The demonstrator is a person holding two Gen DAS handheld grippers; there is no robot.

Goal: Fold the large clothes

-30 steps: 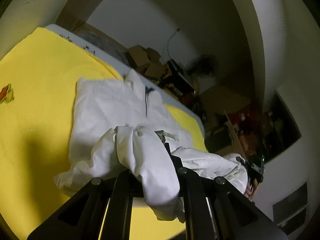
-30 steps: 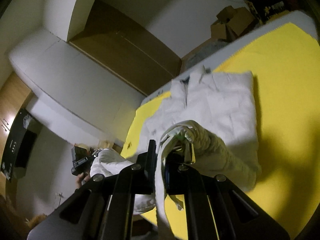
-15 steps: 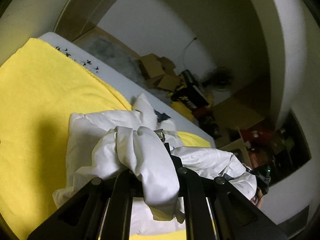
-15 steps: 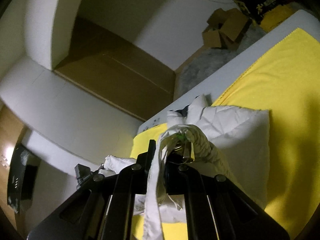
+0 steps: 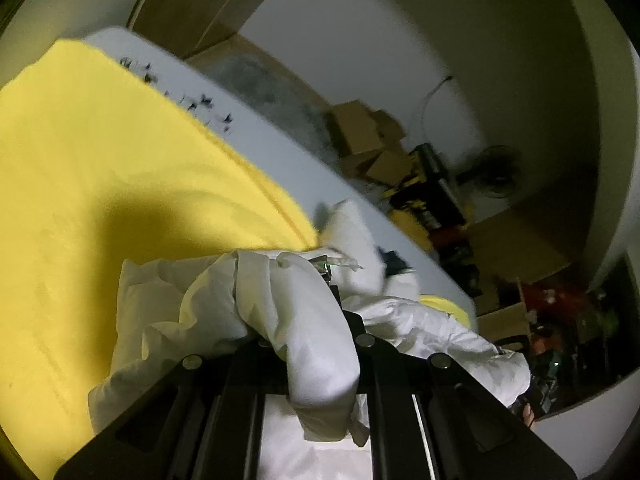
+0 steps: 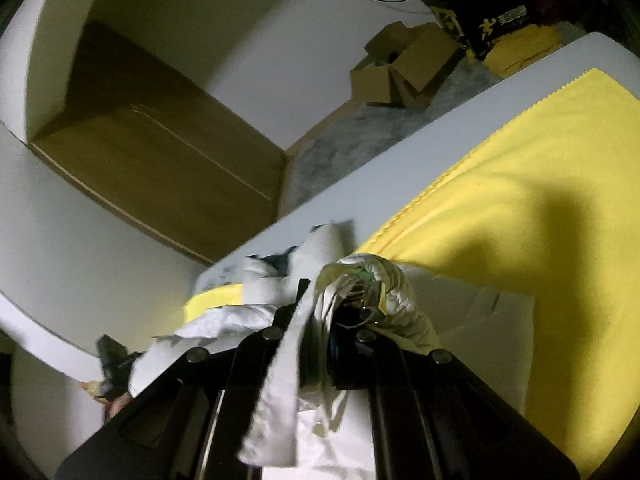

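A white padded jacket point(image 5: 168, 312) lies on a yellow cloth point(image 5: 100, 184) over a white table. My left gripper point(image 5: 320, 276) is shut on a bunched fold of the jacket's lower edge, which drapes over the fingers and hides them. My right gripper point(image 6: 356, 284) is shut on another bunch of the same jacket point(image 6: 480, 320), with cloth wrapped over its fingers. Both hold the edge lifted above the jacket's body, close to its collar point(image 5: 352, 224), which also shows in the right wrist view point(image 6: 328, 240). The other gripper shows at each view's lower edge.
The white table edge point(image 5: 280, 152) runs beyond the yellow cloth point(image 6: 540, 200). Cardboard boxes point(image 6: 400, 68) and dark bags point(image 5: 432, 192) sit on the floor past it. A brown wardrobe point(image 6: 160, 148) stands against the wall.
Both grippers have carried the jacket's lower edge forward toward the collar. The flat part of the jacket in view has shrunk as the fold advances.
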